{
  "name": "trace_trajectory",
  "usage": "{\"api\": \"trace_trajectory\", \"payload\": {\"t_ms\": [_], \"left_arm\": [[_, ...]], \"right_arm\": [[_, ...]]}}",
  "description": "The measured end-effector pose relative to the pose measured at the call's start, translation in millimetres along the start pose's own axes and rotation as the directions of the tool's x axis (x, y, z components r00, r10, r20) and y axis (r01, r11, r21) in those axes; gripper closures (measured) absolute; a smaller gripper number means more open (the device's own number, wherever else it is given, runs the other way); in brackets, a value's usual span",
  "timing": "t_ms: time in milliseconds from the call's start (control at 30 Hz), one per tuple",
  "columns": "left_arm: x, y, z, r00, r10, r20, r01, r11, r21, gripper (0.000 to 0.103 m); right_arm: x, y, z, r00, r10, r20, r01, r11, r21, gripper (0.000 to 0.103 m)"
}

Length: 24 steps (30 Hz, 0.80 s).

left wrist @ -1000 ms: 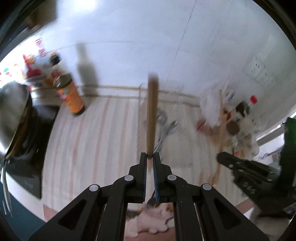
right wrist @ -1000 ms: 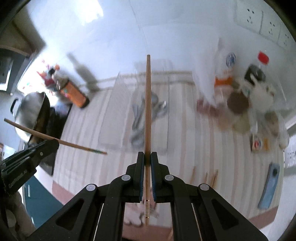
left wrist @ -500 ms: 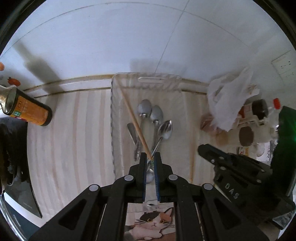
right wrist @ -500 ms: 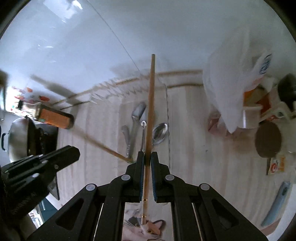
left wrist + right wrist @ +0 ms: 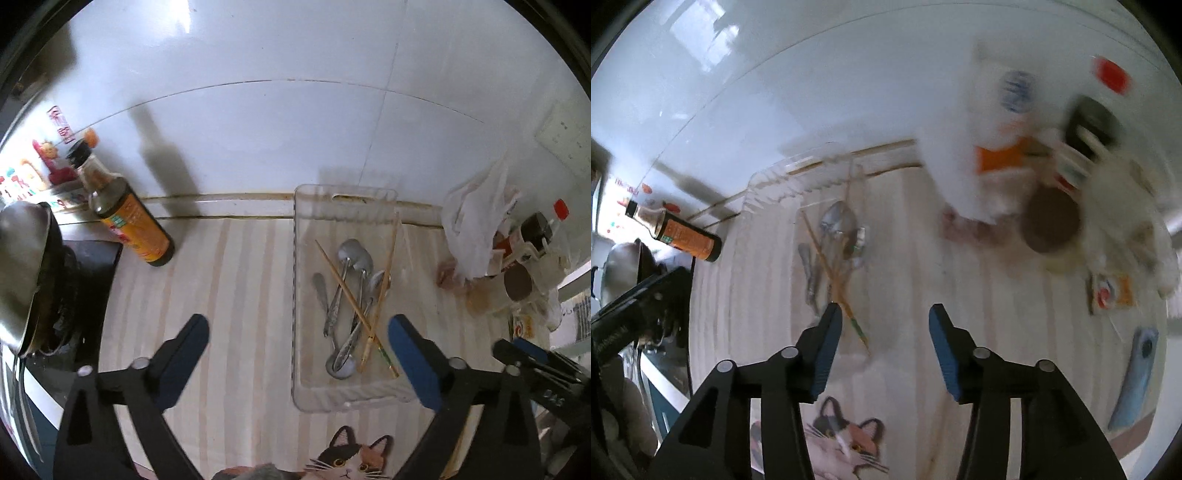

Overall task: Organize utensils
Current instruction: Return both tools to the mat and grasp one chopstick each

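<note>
A clear plastic tray (image 5: 306, 398) lies on the striped counter. In it lie several metal spoons (image 5: 351, 254) and two wooden chopsticks (image 5: 347, 291) crossed over them. My left gripper (image 5: 297, 347) is open and empty above the tray's near end. My right gripper (image 5: 884, 332) is open and empty, to the right of the tray (image 5: 768, 177); the chopsticks (image 5: 831, 273) and spoons (image 5: 838, 218) show blurred there. The right gripper's body shows in the left wrist view (image 5: 532, 354).
A brown sauce bottle (image 5: 125, 218) stands at the left by the wall, with a wok (image 5: 22, 266) on a black stove beyond it. A white plastic bag (image 5: 476, 225) and jars (image 5: 517, 284) crowd the right. A cat picture (image 5: 347, 465) lies near the front edge.
Both grippers have opened and let go of their chopsticks, which now lie crossed in the tray. Both grippers have pulled back from the tray.
</note>
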<state>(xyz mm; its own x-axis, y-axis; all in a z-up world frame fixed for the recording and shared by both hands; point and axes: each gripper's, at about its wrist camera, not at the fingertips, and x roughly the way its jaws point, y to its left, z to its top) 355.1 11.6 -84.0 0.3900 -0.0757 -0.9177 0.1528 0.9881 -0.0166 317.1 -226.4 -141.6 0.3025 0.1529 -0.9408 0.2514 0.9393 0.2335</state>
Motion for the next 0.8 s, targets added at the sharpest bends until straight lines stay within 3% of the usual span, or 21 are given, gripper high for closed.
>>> {"api": "trace_trajectory", "payload": {"t_ms": [167,267,367,400,467,567,667,733,800], "left_arm": [[0,-22,-41,0.999,0.051,0.001,-0.051,0.997,0.05,0.0],[8,-42,-67,0.994,0.103,-0.039,-0.1,0.993,0.07,0.0],[21,-68,-94,0.993,0.081,-0.087,-0.071,0.991,0.113,0.0],[25,-75,-102,0.992,0.06,-0.112,-0.046,0.992,0.122,0.0],[40,-99,-121,0.983,0.005,-0.184,0.024,0.988,0.152,0.002],[66,-136,-149,0.952,-0.051,-0.301,0.114,0.974,0.194,0.012],[89,-167,-173,0.922,-0.052,-0.383,0.149,0.962,0.229,0.027],[101,-185,-186,0.914,-0.021,-0.405,0.144,0.951,0.275,0.035],[109,-193,-193,0.911,0.011,-0.411,0.129,0.942,0.311,0.056]], "right_arm": [[-11,-51,-48,0.999,-0.038,0.021,0.036,0.995,0.089,0.044],[-11,-78,-77,0.997,-0.079,0.003,0.078,0.988,0.132,0.044],[-7,-102,-106,0.994,-0.104,-0.036,0.109,0.978,0.178,0.045],[-5,-112,-118,0.992,-0.111,-0.058,0.121,0.973,0.198,0.047],[-1,-126,-136,0.989,-0.116,-0.09,0.134,0.964,0.228,0.069],[5,-143,-159,0.985,-0.118,-0.129,0.149,0.953,0.263,0.074],[10,-158,-175,0.98,-0.13,-0.15,0.169,0.943,0.287,0.074],[11,-166,-182,0.978,-0.14,-0.155,0.182,0.935,0.303,0.074],[10,-172,-186,0.978,-0.141,-0.152,0.184,0.929,0.321,0.074]]}}
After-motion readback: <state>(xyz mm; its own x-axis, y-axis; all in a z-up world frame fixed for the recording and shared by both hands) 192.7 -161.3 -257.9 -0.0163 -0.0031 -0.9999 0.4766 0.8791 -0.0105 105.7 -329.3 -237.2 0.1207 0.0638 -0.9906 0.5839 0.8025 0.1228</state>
